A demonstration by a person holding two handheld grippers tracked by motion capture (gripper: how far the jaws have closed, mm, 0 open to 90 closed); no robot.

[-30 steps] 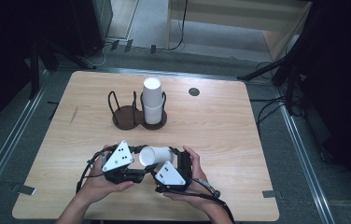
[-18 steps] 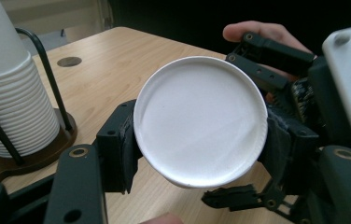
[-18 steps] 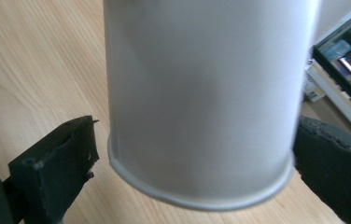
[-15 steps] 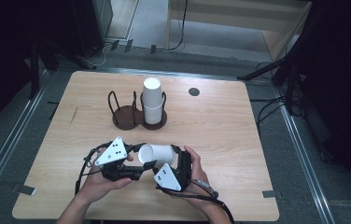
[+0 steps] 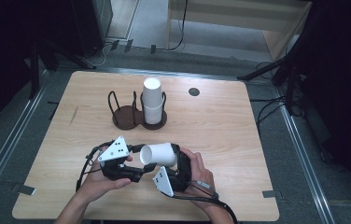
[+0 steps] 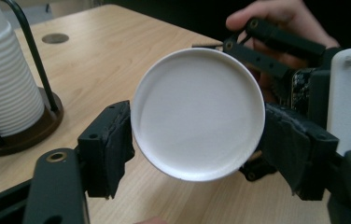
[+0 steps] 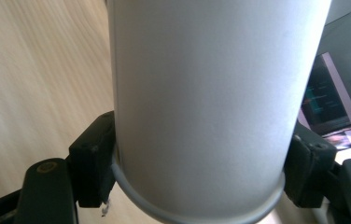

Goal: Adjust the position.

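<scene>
We see the right tongs (image 5: 176, 161) clamped on a white paper cup (image 5: 158, 154) near the desk's (image 5: 220, 126) near edge; the left tongs (image 5: 134, 156) stand apart around its base, the cup stack (image 5: 152, 100) farther off.

free: worktop (image 5: 239, 135) bare at right half and far left | obstacle: wire holder (image 5: 131, 114) with cup stack (image 5: 152, 100) at upper centre | obstacle: white cup (image 5: 159, 154) between both claws, lower centre | passage: bare strip between holder and cup

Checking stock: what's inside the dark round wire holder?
A stack of white ribbed paper cups fills the dark round wire holder's right ring; its left ring is empty. The stack's lowest cups are hidden.
</scene>
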